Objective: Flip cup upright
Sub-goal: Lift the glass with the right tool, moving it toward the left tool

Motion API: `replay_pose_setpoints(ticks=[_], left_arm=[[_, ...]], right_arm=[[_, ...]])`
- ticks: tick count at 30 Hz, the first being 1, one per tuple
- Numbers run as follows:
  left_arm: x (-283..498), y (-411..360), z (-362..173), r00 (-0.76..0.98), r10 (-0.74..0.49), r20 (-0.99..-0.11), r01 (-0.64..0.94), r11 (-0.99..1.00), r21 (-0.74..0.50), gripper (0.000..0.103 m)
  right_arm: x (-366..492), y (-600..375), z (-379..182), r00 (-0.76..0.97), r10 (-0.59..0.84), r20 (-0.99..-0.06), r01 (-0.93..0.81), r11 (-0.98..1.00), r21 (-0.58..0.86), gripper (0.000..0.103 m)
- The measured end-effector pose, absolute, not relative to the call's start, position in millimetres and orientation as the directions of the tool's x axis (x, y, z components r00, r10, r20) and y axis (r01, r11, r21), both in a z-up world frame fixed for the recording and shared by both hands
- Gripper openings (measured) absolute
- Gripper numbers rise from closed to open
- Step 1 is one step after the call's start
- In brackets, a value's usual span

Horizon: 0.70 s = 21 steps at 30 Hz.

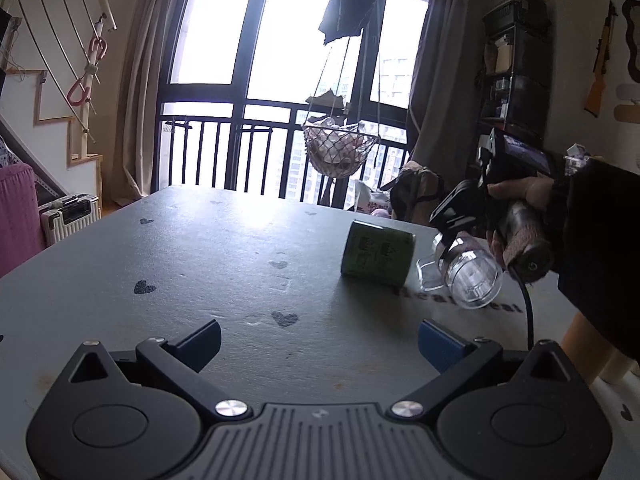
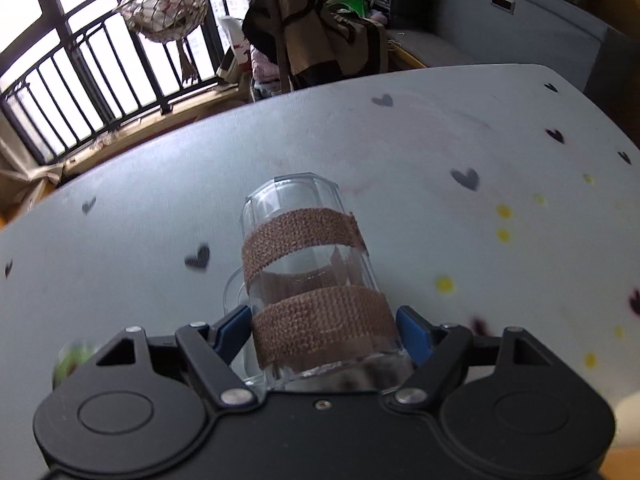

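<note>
A clear glass cup (image 2: 308, 264) with a handle and two brown tape bands is held between the blue pads of my right gripper (image 2: 324, 330), which is shut on it near its rim. The cup's base points away from the camera, tilted over the grey table (image 2: 440, 152). In the left wrist view the cup (image 1: 468, 276) hangs tilted just above the table at the right, held by the right gripper (image 1: 452, 232). My left gripper (image 1: 320, 342) is open and empty, low over the table's near side.
A green cylindrical can (image 1: 378, 254) lies on its side just left of the cup. The table (image 1: 180, 260) has black heart marks and its right edge is close to the cup. A net basket (image 1: 338, 148) hangs beyond the far edge.
</note>
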<state>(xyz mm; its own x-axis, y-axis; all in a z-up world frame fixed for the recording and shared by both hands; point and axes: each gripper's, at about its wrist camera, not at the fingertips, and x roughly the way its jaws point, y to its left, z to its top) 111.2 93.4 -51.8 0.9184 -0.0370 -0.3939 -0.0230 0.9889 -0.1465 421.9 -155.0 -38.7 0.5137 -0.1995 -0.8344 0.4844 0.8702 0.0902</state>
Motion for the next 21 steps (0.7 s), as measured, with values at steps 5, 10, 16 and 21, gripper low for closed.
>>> replay_pose_setpoints(ticks=[5, 10, 16, 21], left_arm=[[95, 86, -47, 0.929, -0.059, -0.364, 0.003, 0.988, -0.154, 0.103], [81, 86, -44, 0.936, -0.054, -0.347, 0.0, 0.988, -0.156, 0.103], [67, 91, -44, 0.94, -0.017, -0.342, -0.041, 0.986, -0.161, 0.103], [59, 91, -44, 0.941, -0.013, -0.338, -0.04, 0.988, -0.149, 0.103]], right_arm=[[386, -150, -40, 0.525, -0.196, -0.828, 0.458, 0.885, 0.082, 0.079], [351, -139, -41, 0.539, -0.156, -0.827, 0.39, 0.917, 0.08, 0.079], [303, -124, -44, 0.575, -0.111, -0.811, 0.282, 0.957, 0.069, 0.079], [254, -116, -45, 0.601, -0.044, -0.798, 0.152, 0.987, 0.06, 0.078]])
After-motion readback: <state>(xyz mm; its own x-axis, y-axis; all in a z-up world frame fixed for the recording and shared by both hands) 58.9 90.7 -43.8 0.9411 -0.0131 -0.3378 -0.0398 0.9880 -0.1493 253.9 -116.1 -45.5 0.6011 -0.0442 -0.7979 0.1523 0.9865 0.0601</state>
